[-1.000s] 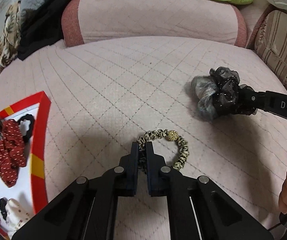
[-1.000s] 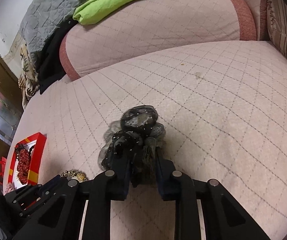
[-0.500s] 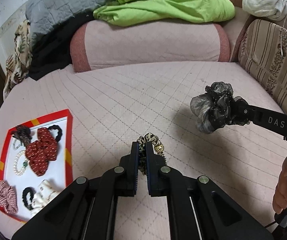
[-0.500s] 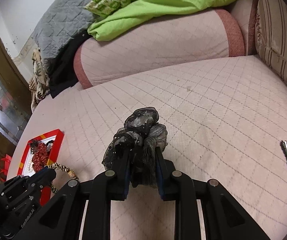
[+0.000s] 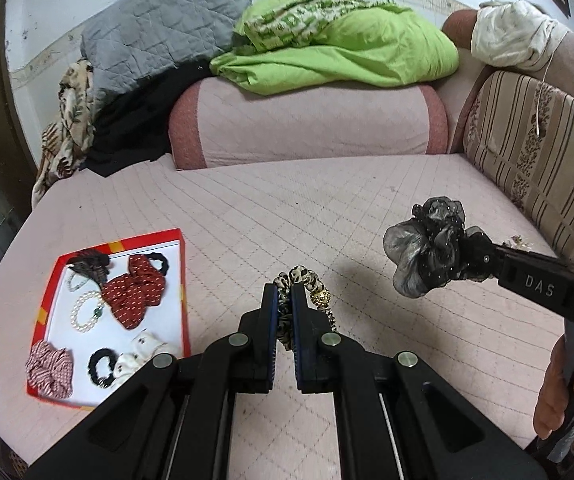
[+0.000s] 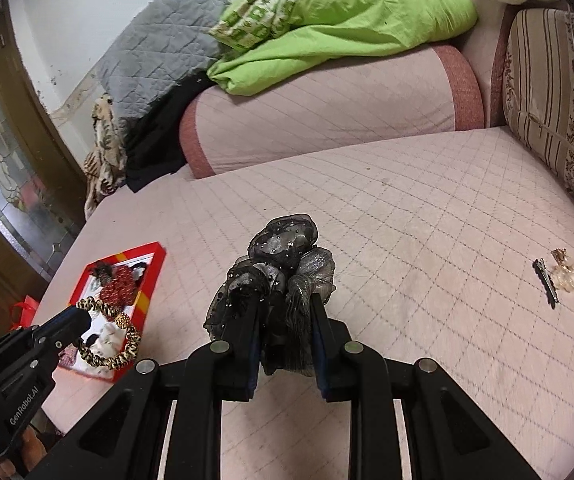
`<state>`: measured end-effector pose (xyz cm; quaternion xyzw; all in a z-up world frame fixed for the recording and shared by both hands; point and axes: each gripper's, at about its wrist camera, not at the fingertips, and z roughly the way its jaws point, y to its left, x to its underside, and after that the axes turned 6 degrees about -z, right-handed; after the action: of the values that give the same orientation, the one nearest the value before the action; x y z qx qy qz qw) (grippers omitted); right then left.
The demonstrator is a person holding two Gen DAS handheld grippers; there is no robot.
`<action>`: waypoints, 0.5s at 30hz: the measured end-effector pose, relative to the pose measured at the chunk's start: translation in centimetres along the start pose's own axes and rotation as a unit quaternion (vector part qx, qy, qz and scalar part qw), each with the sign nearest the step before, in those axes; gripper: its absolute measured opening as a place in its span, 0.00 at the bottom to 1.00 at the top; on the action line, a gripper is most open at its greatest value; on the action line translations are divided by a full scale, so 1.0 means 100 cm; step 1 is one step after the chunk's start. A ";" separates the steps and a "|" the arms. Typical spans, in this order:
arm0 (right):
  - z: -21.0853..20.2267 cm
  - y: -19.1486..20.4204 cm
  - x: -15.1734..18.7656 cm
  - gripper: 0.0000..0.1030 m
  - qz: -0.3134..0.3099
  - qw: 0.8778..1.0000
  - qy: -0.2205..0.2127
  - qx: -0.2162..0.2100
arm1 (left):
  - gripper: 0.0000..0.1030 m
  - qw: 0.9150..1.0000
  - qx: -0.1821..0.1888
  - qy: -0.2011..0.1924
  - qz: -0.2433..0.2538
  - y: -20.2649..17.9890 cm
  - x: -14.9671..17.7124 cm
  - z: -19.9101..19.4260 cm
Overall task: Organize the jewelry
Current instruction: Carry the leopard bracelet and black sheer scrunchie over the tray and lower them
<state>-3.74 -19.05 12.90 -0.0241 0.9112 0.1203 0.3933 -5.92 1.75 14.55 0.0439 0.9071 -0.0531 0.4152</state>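
Observation:
My left gripper [image 5: 283, 300] is shut on a leopard-print scrunchie with a gold bead [image 5: 307, 286] and holds it above the pink sofa seat; it also shows in the right wrist view [image 6: 115, 334]. My right gripper [image 6: 283, 304] is shut on a black and grey sheer scrunchie [image 6: 283, 256], lifted off the seat; it also shows in the left wrist view [image 5: 427, 256]. A red-rimmed white tray [image 5: 179, 276] lies at the left with several scrunchies, hair ties and a pearl bracelet [image 5: 85, 312].
A black hair clip [image 6: 545, 280] and a small gold piece [image 6: 565, 270] lie on the seat at the right. A pink bolster [image 5: 307, 124] with green bedding [image 5: 339, 56] is behind. A striped cushion [image 5: 535, 152] is on the right.
Both grippers have risen from the seat, each lifting its scrunchie. The tray has come fully into view at the left.

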 end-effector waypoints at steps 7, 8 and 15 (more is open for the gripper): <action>-0.029 0.018 0.014 0.23 -0.013 1.000 -0.012 -0.006 | 0.06 1.000 -0.002 -0.014 -0.022 0.013 0.011 -0.037; -0.034 0.021 0.016 0.23 -0.015 1.000 -0.014 -0.008 | 0.06 1.000 -0.006 -0.018 -0.025 0.015 0.013 -0.044; -0.052 0.040 0.027 0.23 -0.024 0.999 -0.023 -0.023 | 0.06 0.998 -0.029 -0.047 -0.024 0.026 0.022 -0.077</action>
<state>-9.85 -16.29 15.23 -0.0522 0.8983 0.1318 0.4159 -12.82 5.40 17.68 0.0071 0.8887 -0.0388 0.4569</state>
